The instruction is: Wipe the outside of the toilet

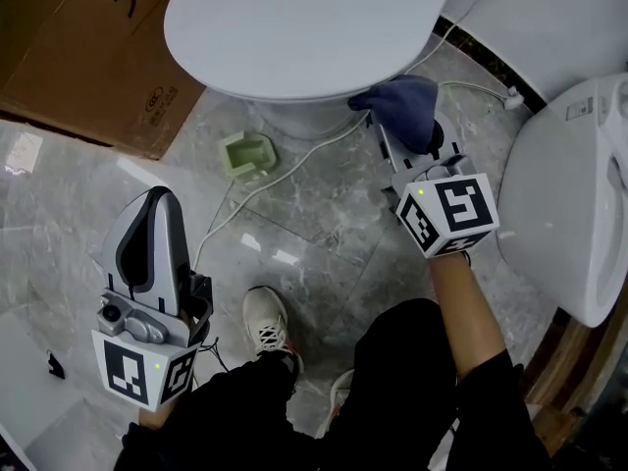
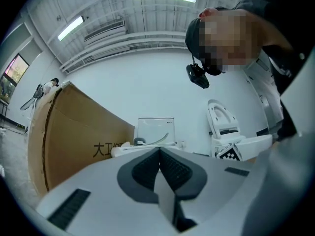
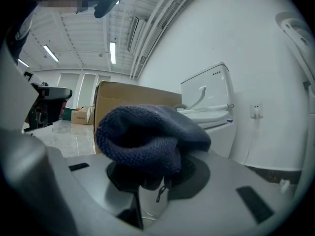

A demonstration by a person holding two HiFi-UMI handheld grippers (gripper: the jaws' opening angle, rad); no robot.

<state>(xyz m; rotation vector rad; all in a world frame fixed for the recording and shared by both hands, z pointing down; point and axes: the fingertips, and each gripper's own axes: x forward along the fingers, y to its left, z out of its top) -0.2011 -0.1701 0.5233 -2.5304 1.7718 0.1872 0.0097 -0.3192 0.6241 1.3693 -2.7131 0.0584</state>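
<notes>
Well, with the right gripper (image 1: 387,126) clamped on the bunched blue cloth (image 1: 404,104) under the toilet (image 1: 294,27) rim at twelve o'clock, and the left gripper (image 1: 157,204) pressed together on nothing at seven, a hard drag could snag the white cable (image 1: 294,160) or tug the cloth loose.

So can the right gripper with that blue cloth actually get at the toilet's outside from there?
Probably yes. The right gripper, shut on the blue cloth, sits right beside the toilet under its rim, with nothing solid between them; only a thin white cable trails past.
</notes>
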